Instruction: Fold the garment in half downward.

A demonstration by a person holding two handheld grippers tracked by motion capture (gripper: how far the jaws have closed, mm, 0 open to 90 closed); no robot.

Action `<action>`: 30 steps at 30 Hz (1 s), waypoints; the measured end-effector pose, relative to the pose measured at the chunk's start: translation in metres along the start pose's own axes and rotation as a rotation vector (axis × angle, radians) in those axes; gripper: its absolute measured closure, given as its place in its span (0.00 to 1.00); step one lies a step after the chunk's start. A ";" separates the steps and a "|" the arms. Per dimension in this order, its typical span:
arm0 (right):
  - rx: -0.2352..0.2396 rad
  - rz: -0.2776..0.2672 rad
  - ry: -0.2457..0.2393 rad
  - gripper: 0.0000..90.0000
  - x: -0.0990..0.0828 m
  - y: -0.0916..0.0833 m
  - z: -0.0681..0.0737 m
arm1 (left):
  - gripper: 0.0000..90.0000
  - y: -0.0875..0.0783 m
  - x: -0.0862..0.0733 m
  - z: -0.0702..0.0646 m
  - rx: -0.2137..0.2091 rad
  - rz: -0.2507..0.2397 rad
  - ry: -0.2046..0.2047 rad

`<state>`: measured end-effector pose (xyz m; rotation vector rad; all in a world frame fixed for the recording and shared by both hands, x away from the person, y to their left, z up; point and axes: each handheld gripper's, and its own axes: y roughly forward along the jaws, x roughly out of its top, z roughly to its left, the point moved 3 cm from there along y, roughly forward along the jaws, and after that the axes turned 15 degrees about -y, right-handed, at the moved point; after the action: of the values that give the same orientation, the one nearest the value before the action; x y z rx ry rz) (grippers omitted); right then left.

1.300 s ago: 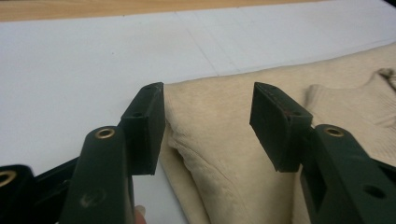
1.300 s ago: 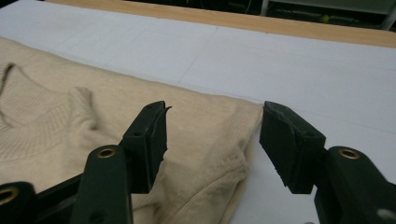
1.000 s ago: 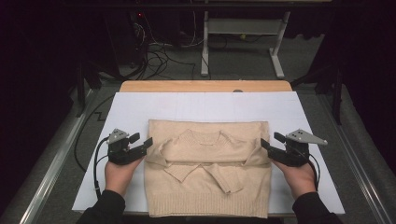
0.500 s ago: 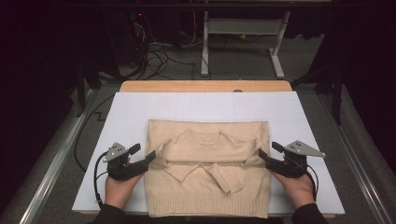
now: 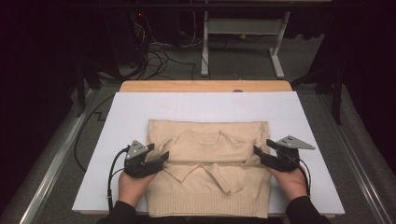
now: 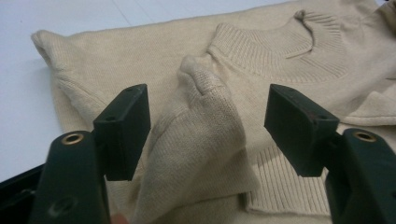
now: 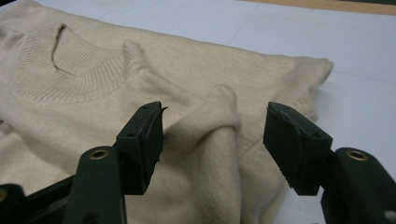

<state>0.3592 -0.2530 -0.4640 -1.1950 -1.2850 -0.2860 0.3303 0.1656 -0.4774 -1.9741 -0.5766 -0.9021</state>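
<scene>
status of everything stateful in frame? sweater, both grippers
Beige sweater: flat on the white table cover, front up, sleeves folded across the chest, a raised fold at each side edge.
Left gripper: open, jaws astride the left fold, pads apart from the knit; jaws have just been closing.
Right gripper: open, jaws astride the right fold, not pressing it.

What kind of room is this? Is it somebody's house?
Probably not a house; more likely a workshop or test lab. A sweater lies on a white sheet over a wooden table, with loose cables on the dark floor and a metal stand behind.
</scene>
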 end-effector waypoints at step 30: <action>-0.002 -0.040 -0.037 0.89 0.004 -0.039 0.020 | 0.87 -0.042 -0.006 0.003 -0.061 -0.071 -0.050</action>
<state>0.3199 -0.2520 -0.4442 -1.1817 -1.3419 -0.2957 0.2993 0.1895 -0.4612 -2.0473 -0.6586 -0.9255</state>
